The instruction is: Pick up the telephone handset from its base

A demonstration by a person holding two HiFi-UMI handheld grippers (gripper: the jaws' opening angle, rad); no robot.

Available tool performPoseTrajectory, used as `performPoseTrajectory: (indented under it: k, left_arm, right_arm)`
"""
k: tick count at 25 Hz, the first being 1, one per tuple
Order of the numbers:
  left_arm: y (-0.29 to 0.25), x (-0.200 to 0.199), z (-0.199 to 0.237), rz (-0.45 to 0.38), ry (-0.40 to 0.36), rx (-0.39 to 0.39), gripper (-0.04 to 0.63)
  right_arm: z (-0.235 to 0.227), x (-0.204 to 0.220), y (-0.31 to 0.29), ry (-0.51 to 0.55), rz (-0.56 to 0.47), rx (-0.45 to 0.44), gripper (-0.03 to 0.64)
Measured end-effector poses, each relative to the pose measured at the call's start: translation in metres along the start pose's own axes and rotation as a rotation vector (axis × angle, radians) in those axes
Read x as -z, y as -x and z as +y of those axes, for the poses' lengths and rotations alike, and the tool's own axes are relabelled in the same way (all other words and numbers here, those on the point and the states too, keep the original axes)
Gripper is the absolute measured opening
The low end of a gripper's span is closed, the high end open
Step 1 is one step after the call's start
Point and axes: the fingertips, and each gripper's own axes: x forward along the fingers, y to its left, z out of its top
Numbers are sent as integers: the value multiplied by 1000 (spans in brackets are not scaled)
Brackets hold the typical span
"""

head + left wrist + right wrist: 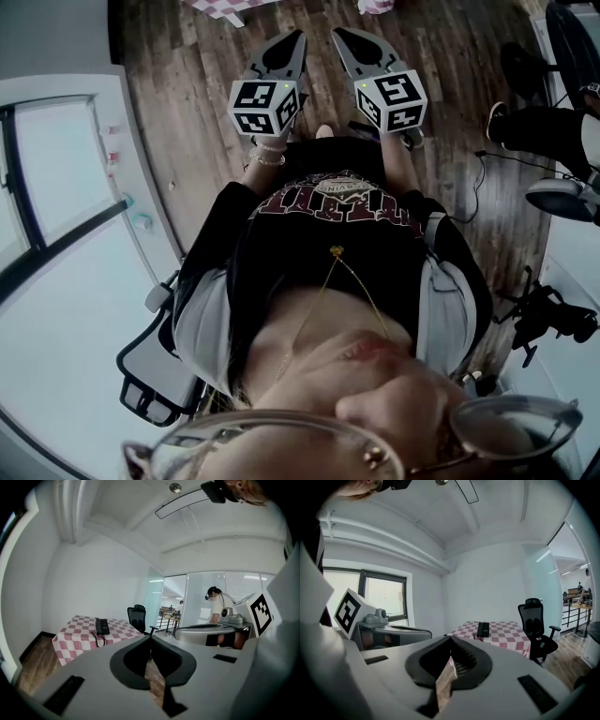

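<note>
**Head view.** The left claw (pixel 298 37) and right claw (pixel 339 36) are held forward side by side, low over a wood-plank floor (pixel 187 84). Each grey plastic body carries a marker cube (pixel 265 105) at its rear. Their tips point toward a corner of pink-and-white checked cloth (pixel 223 7) at the upper edge. The telephone is outside this frame. This reads as a carrying posture for an approach, with nothing yet within reach.

**Left gripper view.** The left claw (pixel 151 638) is closed and empty. Its 2 dark tips meet, and only floor shows through the gap behind them. The telephone (pixel 102 626), a flat, dark, rectangular set, lies on the table (pixel 77 637), well apart from the claw and ahead to the left. The table is draped in the soft checked cloth, and a dark cord (pixel 97 640) droops over the cloth's edge. The handset probably rests on its base, but the 2 parts cannot be told apart at this range. A black office chair (pixel 137 617) stands just beside the table.

**Right gripper view.** The right claw (pixel 451 638) is likewise closed on nothing, and a ribbed pad (pixel 462 665) shows on its inner face. The telephone (pixel 483 629) lies ahead on the table (pixel 508 634), with the office chair (pixel 536 620) to its right. Whichever claw takes the handset will need to open once it is near.
</note>
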Motion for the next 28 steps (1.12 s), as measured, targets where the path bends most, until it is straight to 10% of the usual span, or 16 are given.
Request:
performPoseTrajectory:
  k: [28]
  left_arm:
    - [-93,-25,68,17,13,45,11]
  right_arm:
    - [-61,-18,-83,1,23,43,18]
